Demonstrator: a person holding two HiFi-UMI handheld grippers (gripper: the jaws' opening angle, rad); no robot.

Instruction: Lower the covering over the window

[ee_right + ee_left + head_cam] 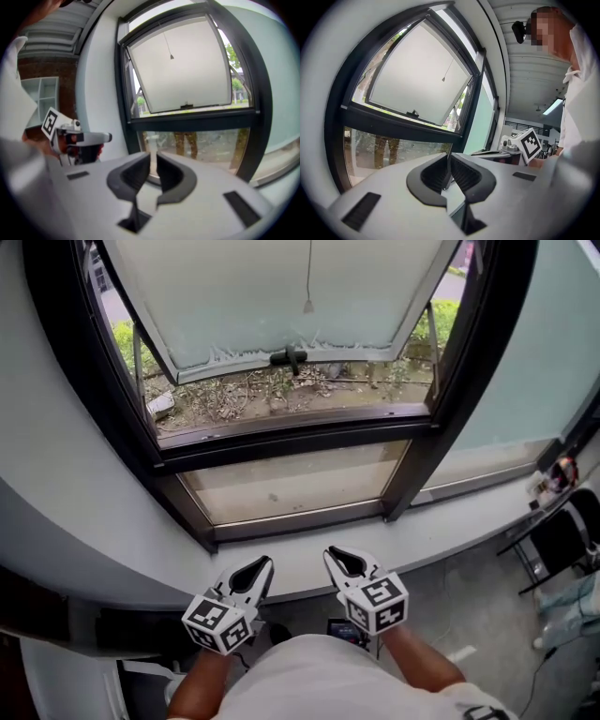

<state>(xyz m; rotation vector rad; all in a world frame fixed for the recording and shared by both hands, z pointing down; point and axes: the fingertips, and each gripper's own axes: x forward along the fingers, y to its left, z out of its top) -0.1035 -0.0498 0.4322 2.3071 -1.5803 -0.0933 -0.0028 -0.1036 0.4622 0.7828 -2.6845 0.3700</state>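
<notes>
A black-framed window (281,432) fills the head view, its frosted sash (272,296) tilted outward with a black handle (289,357) on its lower edge. A thin pull cord with a small end weight (307,306) hangs in front of the sash; the cord (443,79) also shows in the left gripper view and the cord (171,56) in the right gripper view. No covering is visible over the glass. My left gripper (255,568) and right gripper (339,559) are side by side near the sill, well below the cord. Both are shut and hold nothing: left gripper (449,157), right gripper (153,157).
A white sill (450,531) curves under the window. A frosted teal pane (534,381) stands to the right, with a black chair (558,540) below it. White shelves (42,93) stand at the left in the right gripper view. My own torso is at the bottom edge.
</notes>
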